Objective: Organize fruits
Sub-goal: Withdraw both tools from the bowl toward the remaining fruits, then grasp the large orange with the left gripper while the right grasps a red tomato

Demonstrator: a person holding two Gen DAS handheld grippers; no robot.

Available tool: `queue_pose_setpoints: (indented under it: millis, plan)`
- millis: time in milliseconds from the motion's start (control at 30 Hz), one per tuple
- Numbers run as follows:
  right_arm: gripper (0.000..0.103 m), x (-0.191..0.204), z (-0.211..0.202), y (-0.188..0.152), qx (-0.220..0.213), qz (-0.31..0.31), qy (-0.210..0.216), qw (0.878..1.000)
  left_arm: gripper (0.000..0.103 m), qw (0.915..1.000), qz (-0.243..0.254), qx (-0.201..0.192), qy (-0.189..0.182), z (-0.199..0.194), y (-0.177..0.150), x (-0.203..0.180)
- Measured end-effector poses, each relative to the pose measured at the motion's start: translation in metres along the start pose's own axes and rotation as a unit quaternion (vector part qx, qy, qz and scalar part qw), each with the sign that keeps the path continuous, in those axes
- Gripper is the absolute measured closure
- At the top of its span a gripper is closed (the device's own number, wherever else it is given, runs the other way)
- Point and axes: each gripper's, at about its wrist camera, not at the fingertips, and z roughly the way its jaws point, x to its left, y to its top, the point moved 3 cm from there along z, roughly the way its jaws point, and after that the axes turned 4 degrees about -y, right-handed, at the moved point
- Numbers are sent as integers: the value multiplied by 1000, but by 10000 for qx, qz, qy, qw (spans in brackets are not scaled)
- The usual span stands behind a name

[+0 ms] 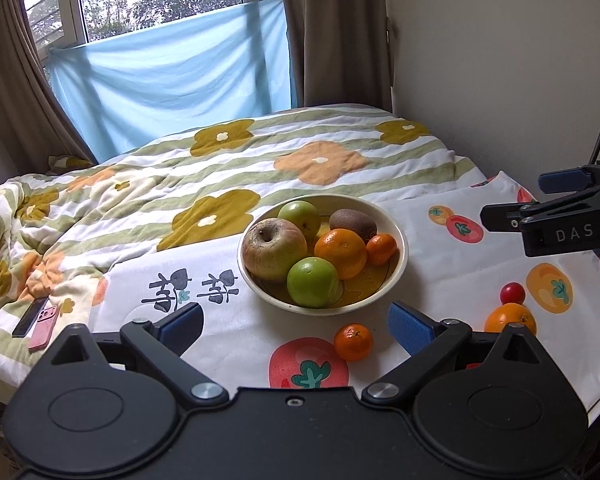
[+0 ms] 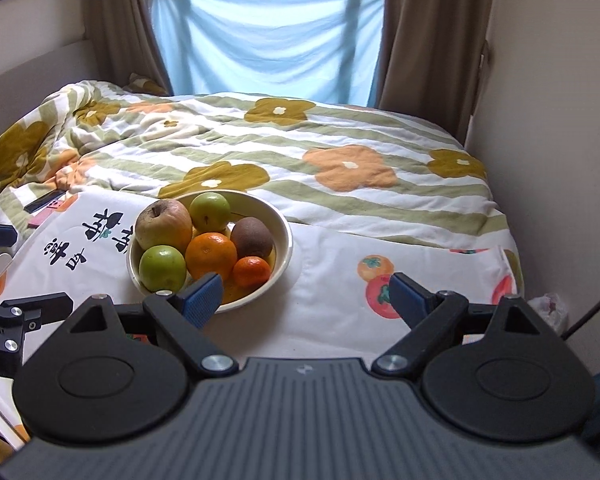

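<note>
A cream bowl (image 1: 396,264) stands on a white printed cloth on the bed. It holds a wrinkled apple (image 1: 274,249), two green apples (image 1: 312,282), an orange (image 1: 340,252), a mandarin (image 1: 381,249) and a kiwi (image 1: 352,222). Loose on the cloth lie a mandarin (image 1: 353,341), an orange (image 1: 510,317) and a small red fruit (image 1: 512,292). My left gripper (image 1: 296,326) is open and empty, just in front of the bowl. My right gripper (image 2: 306,296) is open and empty, to the right of the bowl (image 2: 286,240); it also shows in the left wrist view (image 1: 540,200).
A flowered quilt (image 1: 220,168) covers the bed behind the cloth. Two phones (image 1: 38,320) lie on the quilt at the left. A wall (image 1: 500,80) runs along the bed's right side, and curtains and a window stand at the far end.
</note>
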Motion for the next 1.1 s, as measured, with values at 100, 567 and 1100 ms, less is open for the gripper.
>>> queue_pose_setpoints:
  millis: [100,567,1100]
  plan:
    - [0,-11,-16,-7,-68,6,-259,9996,2,9998,8,-95,-187,-6,-2,-6]
    - [0,-64,-19,-66,214,-304,35,9993,3,9967,466,-78,-665,4,-25,-83]
    - [2,-103,26,-110,353,-494,598,9964,9,9758,1779,37,-1275,73,-53,-178]
